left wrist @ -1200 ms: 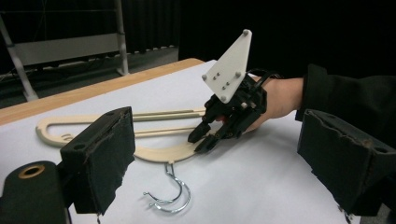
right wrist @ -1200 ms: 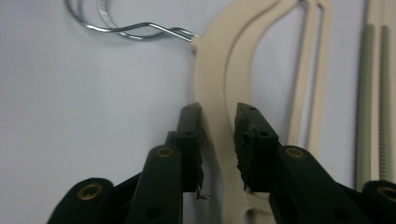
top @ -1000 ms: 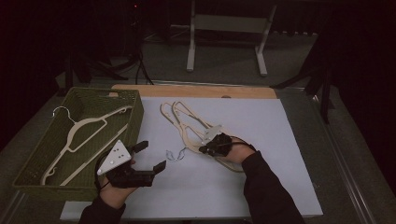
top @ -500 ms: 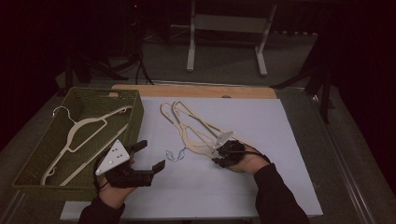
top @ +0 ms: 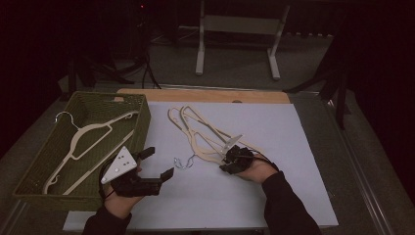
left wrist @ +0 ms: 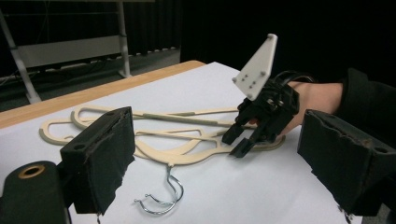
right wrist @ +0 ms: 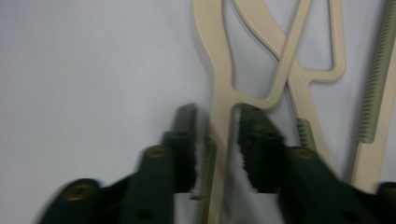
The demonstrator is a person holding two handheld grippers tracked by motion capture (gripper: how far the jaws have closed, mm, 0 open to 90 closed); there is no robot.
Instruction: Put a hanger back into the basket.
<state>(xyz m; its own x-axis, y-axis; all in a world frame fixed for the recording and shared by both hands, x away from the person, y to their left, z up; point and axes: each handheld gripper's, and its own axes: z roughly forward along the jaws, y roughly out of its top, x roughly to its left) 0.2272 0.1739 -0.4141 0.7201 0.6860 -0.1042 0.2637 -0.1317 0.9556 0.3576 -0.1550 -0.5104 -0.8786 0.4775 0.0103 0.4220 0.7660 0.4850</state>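
Observation:
Several cream plastic hangers [top: 200, 132] with metal hooks [top: 183, 161] lie overlapped on the white table sheet [top: 274, 186]. My right gripper [top: 227, 161] points down at their near end. Its jaws straddle one hanger's thin arm [right wrist: 222, 100] and have just been closing, with narrow gaps still visible at the tips. The left gripper view also catches the right gripper [left wrist: 238, 142] on the pile [left wrist: 177, 154]. My left gripper [top: 159, 161] hovers open and empty beside the basket [top: 144, 122]. Another cream hanger [top: 93, 137] lies inside that basket.
The green woven basket stands at the table's left edge. A wooden strip [top: 205, 95] borders the far side of the sheet. Beyond the table, a white metal stand [top: 240, 29] rises from the dark floor.
The right gripper shifted slightly right along the hanger pile and its jaws opened, then narrowed around one hanger arm. The left gripper kept still.

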